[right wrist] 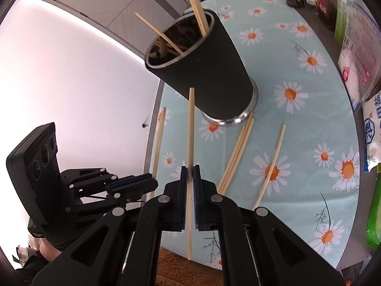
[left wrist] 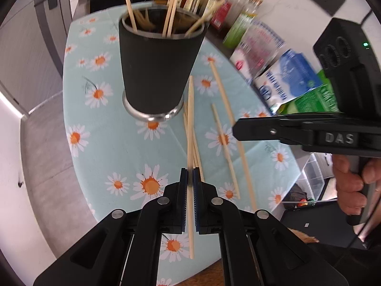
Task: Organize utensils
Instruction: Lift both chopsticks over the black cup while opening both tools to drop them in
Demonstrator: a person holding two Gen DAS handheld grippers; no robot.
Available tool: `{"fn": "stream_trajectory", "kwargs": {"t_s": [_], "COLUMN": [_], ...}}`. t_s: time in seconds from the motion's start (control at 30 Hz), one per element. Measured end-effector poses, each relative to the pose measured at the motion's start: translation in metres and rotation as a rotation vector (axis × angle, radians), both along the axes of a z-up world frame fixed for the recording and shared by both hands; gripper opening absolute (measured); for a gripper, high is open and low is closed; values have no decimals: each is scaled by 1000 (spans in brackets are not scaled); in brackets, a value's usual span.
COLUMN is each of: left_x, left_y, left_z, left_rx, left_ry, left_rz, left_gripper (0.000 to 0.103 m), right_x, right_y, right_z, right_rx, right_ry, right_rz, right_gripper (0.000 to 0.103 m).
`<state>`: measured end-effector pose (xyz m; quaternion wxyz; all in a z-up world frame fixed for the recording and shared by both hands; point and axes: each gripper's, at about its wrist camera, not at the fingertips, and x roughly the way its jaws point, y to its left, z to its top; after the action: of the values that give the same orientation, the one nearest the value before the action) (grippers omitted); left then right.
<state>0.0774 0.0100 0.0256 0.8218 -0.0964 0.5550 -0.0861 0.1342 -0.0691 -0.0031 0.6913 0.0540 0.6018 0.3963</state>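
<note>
A black cup (left wrist: 154,66) with a steel base stands on the daisy tablecloth (left wrist: 107,143), with several chopsticks leaning in it. My left gripper (left wrist: 190,178) is shut on one wooden chopstick (left wrist: 190,119), lifted off the cloth and pointing at the cup. In the right wrist view my right gripper (right wrist: 190,174) is shut on another chopstick (right wrist: 191,124), its far end close to the cup's (right wrist: 202,71) side. The left gripper (right wrist: 154,183) shows at the lower left there. A bundle of loose chopsticks (right wrist: 238,152) and a single one (right wrist: 271,164) lie on the cloth.
Sauce bottles (left wrist: 238,12), a plastic bag (left wrist: 259,45) and a blue-and-white carton (left wrist: 293,76) crowd the table's back right side. A person's hand (left wrist: 352,186) holds the right gripper's handle. The table's rounded edge (left wrist: 71,157) drops off to the left, near a white wall.
</note>
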Motion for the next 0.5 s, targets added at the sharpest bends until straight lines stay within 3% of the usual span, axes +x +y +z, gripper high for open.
{"fn": "stream_trajectory", "kwargs": {"t_s": [0.27,0.5], "left_x": [-3,13], "left_y": [22,42], "left_z": [39,82], "left_rx": [-26,-86], "left_ry": [-146,-331], "left_rz": [0,50], "left_gripper": [4,4], "right_x": [3,13], "right_y": [1,8], "right_z": [40,87], "right_rx": [78,188], "right_ry": [-112,-286], "right_rz": [-64,-89], "right_gripper": [6,6]}}
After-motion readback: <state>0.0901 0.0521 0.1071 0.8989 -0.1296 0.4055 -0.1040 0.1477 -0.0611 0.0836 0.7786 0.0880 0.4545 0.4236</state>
